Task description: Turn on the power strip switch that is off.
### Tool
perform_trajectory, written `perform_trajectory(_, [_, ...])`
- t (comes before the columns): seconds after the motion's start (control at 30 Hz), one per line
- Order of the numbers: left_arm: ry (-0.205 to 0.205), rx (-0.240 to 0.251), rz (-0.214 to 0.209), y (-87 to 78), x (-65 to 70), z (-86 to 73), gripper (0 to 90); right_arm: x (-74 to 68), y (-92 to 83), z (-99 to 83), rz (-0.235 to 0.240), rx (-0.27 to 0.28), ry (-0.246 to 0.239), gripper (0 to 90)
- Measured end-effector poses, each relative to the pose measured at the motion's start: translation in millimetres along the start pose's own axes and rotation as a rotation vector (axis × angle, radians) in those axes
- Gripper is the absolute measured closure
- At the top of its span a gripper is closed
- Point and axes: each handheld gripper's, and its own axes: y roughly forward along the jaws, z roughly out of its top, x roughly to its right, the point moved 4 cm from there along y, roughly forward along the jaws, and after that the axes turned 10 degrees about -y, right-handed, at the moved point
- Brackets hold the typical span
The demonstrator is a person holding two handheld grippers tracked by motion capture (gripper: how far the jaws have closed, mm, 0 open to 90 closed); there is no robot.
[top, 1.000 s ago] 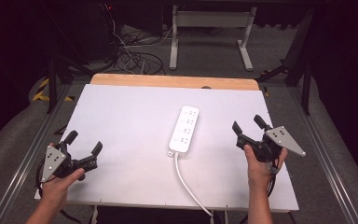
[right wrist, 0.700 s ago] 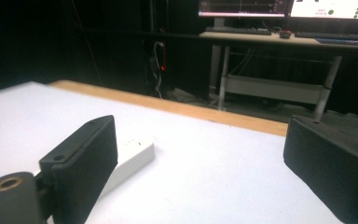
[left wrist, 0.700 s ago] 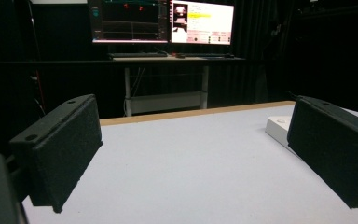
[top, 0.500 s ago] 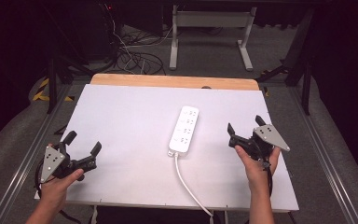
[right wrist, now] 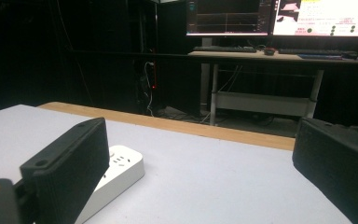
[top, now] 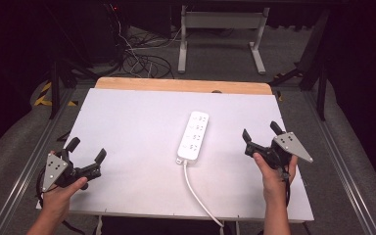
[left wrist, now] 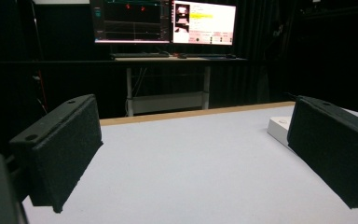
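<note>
White table — power strip centre; left gripper, right gripper — jaws wide.

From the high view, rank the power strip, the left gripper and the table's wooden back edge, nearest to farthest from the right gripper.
1. Power strip, just left of the right gripper.
2. Wooden back edge, beyond it.
3. Left gripper, across the table.

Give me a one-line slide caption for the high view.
White power strip on a white table, flanked by open left gripper and right gripper.
</note>
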Motion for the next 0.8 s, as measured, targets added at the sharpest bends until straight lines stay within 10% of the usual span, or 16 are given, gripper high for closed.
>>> perform_trajectory(0.8, [0.004,-0.002,0.004,-2.3,-1.2,0.1,3.4,2.9,1.4,-3.5,0.002,-0.011,0.014,6.3])
